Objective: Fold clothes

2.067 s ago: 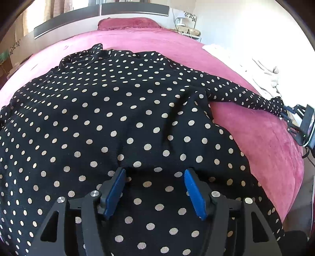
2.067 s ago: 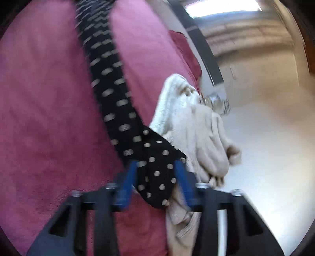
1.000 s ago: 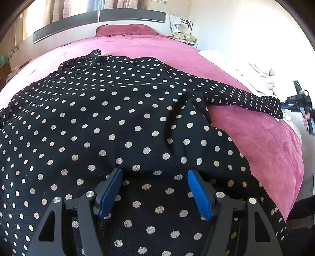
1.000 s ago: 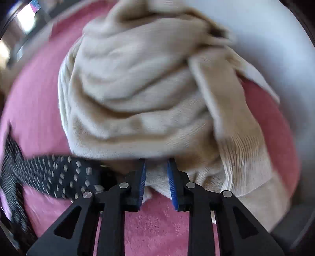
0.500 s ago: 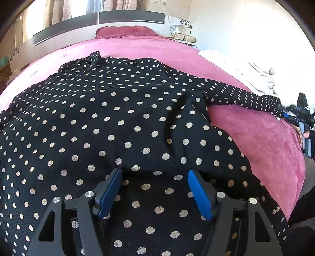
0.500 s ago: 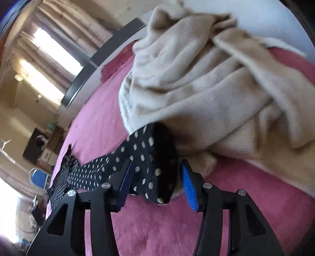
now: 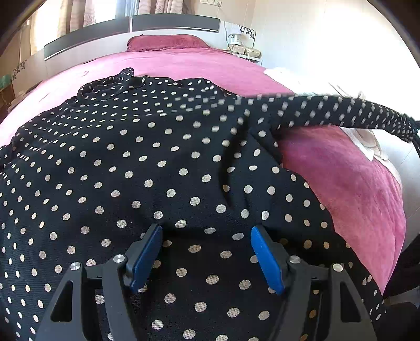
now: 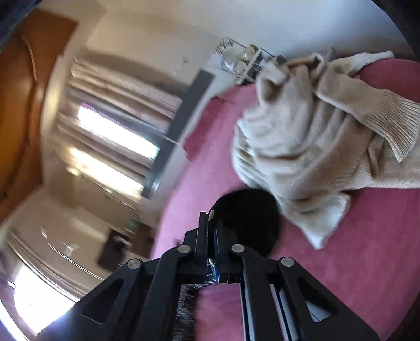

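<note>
- black dotted dress (image 7: 157, 162) lies spread on the pink bed (image 7: 349, 183)
- right gripper (image 8: 211, 236) clamped on its sleeve (image 7: 341, 112), lifted, probably to fold inward
- left gripper (image 7: 206, 251) wide open, empty, resting on the cloth, likely pinning it

We record a bed (image 7: 183, 65) covered by a pink plush spread, with a matching pink pillow (image 7: 165, 42) at its far end against a dark headboard (image 7: 173, 22). A black polka-dot garment (image 7: 131, 157) lies spread across most of the near surface; one sleeve (image 7: 341, 111) stands lifted clear of the spread toward the right edge. A crumpled beige knit sweater (image 8: 315, 141) rests on the spread at the bed's right side, near that sleeve's end. Bare pink spread shows between garment and sweater.
</note>
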